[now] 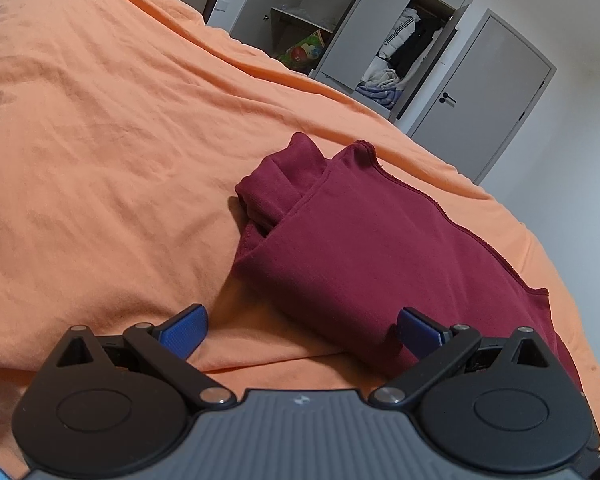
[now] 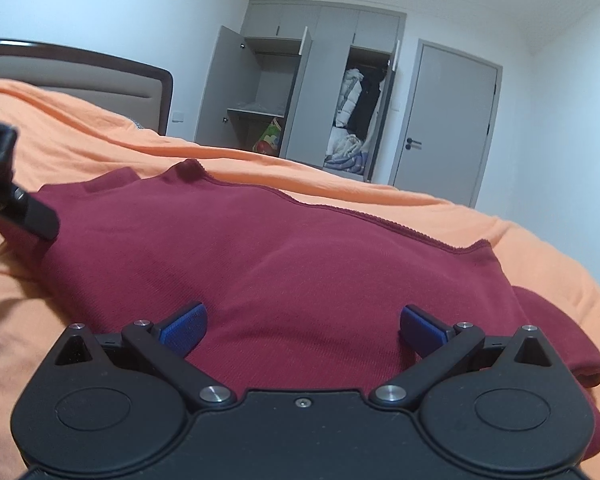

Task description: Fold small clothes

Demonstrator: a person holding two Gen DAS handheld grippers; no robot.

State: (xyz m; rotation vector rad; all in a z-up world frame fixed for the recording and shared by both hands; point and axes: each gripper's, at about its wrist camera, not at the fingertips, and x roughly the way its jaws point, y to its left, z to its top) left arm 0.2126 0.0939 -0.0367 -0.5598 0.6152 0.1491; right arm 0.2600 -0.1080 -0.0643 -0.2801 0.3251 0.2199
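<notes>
A dark red garment lies partly folded on the orange bed cover, with a sleeve bunched at its far left end. My left gripper is open just above the garment's near left corner, nothing between its blue pads. In the right wrist view the same red garment fills the middle, its hem running along the far edge. My right gripper is open, low over the garment's near side, holding nothing. Part of the left gripper shows at the left edge of that view.
The orange bed cover spreads wide to the left and behind the garment. A padded headboard stands at the back left. Beyond the bed an open grey wardrobe holds clothes, next to a closed grey door.
</notes>
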